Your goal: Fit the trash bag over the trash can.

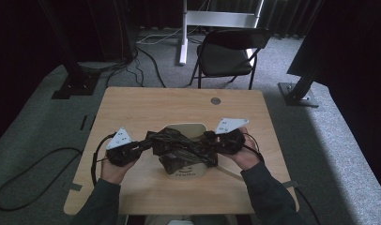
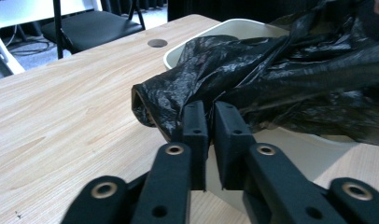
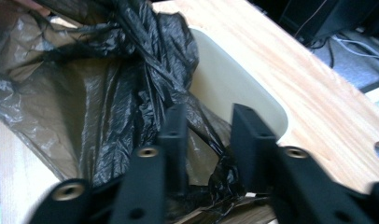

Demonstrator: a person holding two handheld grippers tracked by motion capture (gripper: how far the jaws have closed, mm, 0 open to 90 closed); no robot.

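Black plastic bin bag (image 1: 181, 147), thin, glossy and heavily crumpled, gathered into twisted folds; draped over and partly into a cream plastic bin (image 1: 186, 127) lying near the middle of the light wooden table (image 1: 132, 105); stretched sideways between both tools, brownish and half see-through where pulled taut in the right gripper view (image 3: 75, 112); bunched into a dark lump at the left end in the left gripper view (image 2: 178, 88).

Left tool (image 1: 142, 147) at the bag's left end, level with the table; jaws nearly together, only a narrow slit between them, a pinch of bag film (image 2: 211, 100) caught at the tips; clamped on the bag.

Right tool (image 1: 208, 138) at the bag's right end, over the bin's rim (image 3: 243, 88); jaws apart with a clear gap, a twisted strand of bag running down between them (image 3: 204, 135); touching the left jaw, clear of the right one; not pressed from both sides.

Beyond the bag: round cable hole (image 1: 215, 101) in the table's far edge; black folding chair (image 1: 226, 56) on grey carpet behind the table; cables trailing on the floor at left.
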